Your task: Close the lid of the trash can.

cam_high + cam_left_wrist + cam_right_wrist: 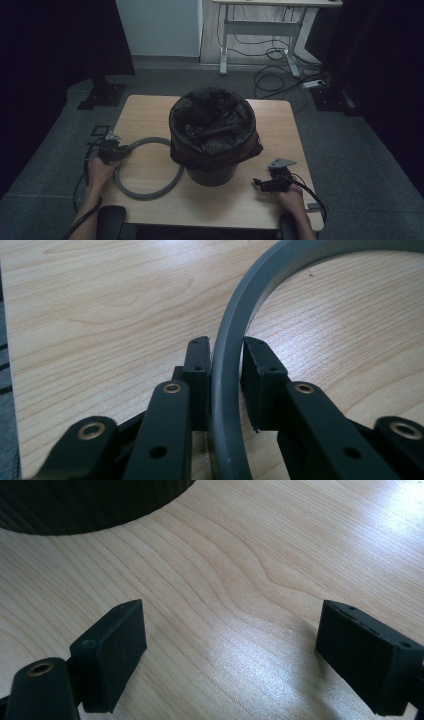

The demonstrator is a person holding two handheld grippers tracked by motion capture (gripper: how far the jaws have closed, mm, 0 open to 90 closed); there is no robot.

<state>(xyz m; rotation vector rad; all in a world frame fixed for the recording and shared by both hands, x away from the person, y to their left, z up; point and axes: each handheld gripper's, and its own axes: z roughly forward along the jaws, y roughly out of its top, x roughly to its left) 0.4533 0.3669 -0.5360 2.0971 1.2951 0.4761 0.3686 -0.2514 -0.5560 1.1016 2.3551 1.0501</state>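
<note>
Black two-jaw left claw point(226, 372), brass-ringed screw holes, rectangular pads point(114, 652), grey three-cornered top plates, trailing black cables

The right gripper point(230, 652) has its two black jaws set wide apart, one at the lower left and one at the lower right, with nothing between them. Beneath and beyond them lies the pale wooden table point(260, 560), its grain running across. At the far left, the dark ribbed base of the bin point(85, 502) stands on the wood, well apart from the jaws.
</note>
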